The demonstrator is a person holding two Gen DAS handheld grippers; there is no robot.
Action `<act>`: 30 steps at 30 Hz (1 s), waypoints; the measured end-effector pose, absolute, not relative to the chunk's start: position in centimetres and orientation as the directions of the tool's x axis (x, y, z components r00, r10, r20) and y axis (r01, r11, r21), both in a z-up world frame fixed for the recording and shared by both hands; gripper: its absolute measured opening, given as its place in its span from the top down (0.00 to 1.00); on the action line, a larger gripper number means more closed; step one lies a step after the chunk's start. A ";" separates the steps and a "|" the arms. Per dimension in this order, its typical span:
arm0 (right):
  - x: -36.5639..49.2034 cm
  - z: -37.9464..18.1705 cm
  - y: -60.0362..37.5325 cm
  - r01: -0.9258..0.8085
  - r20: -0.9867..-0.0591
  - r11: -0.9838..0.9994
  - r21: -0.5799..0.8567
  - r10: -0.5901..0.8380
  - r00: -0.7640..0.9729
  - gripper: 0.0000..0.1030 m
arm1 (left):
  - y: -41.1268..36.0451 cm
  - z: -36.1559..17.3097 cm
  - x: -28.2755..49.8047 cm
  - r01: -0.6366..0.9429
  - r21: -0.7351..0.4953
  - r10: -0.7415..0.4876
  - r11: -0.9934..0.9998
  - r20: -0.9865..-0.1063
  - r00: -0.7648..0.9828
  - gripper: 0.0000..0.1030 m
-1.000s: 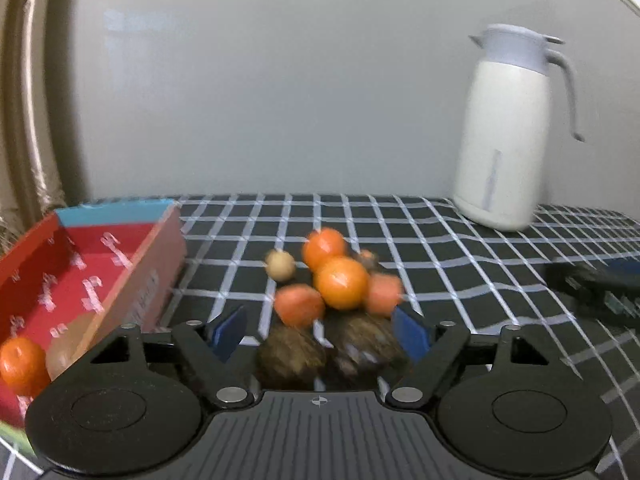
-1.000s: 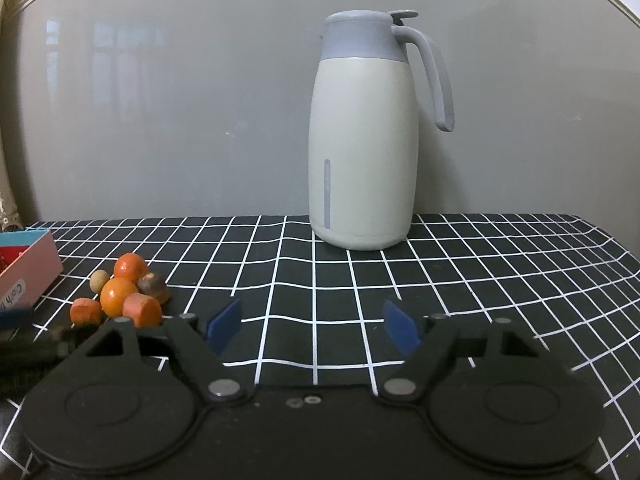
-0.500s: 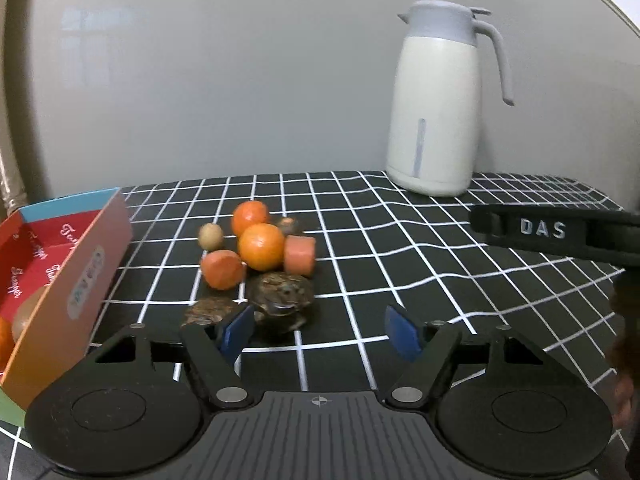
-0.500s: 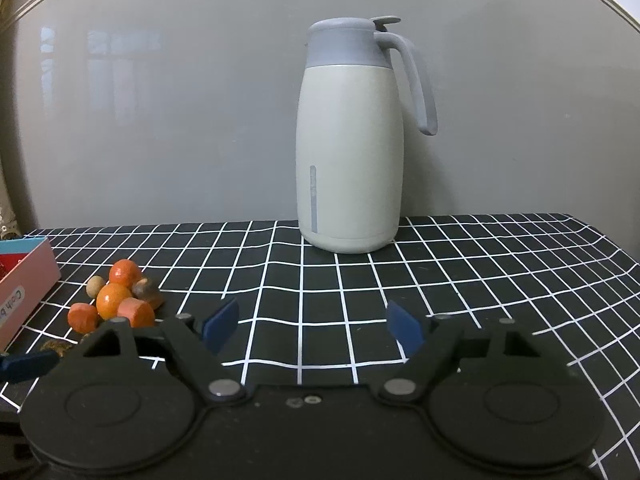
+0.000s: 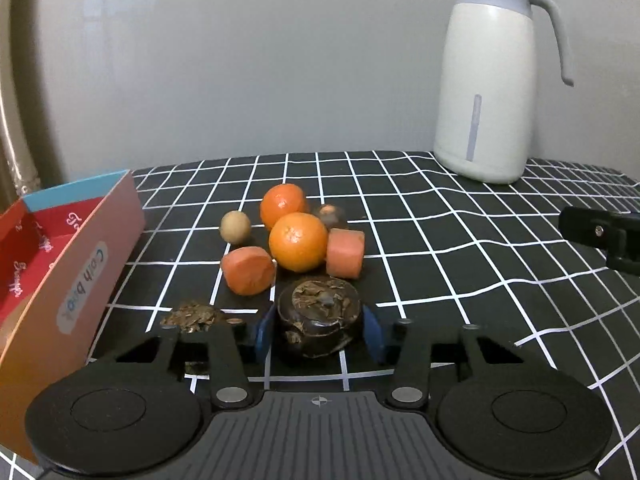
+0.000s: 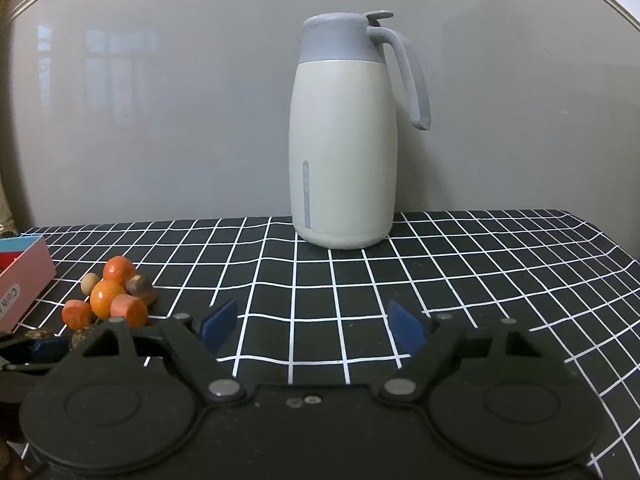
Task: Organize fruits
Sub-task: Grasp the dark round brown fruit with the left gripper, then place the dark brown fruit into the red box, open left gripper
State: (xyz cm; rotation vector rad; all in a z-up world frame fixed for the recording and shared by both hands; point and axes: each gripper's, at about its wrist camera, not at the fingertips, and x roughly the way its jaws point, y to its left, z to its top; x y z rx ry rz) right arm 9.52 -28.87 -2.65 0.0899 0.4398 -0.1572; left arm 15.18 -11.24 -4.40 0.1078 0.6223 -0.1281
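Fruit lay heaped on the checked worktop (image 5: 440, 240) beside the red box (image 5: 80, 264): two oranges (image 5: 298, 240), two carrot chunks (image 5: 249, 270), a small pale ball (image 5: 235, 227). Nearest the box's open end, a dark brown fruit (image 5: 320, 320) sat between the blue pads of the left hand-held gripper (image 5: 318, 330), whose jaws were closing and looked just against its sides. The right hand-held gripper (image 6: 314, 326) stood wide and empty, far from the box, facing the cream jug (image 6: 344, 140).
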 end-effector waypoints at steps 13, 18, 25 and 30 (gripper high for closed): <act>9.3 -2.6 -27.2 0.131 -0.443 0.990 0.049 -0.096 0.891 0.21 | -9.9 -2.4 12.3 0.158 0.068 -0.094 0.985 -0.556 0.826 0.55; 9.2 -2.1 -25.5 0.097 -0.437 0.994 0.053 -0.064 0.897 0.21 | -8.3 -0.7 10.7 0.137 0.085 -0.074 0.987 -0.516 0.853 0.55; 9.2 -1.9 -22.7 0.059 -0.438 0.997 0.040 -0.036 0.898 0.21 | -4.5 1.5 8.5 0.070 0.095 -0.018 0.993 -0.462 0.887 0.55; 8.9 -1.7 -21.0 0.037 -0.437 0.999 0.023 -0.023 0.899 0.21 | -0.9 2.2 8.1 0.010 0.081 0.027 0.997 -0.442 0.896 0.55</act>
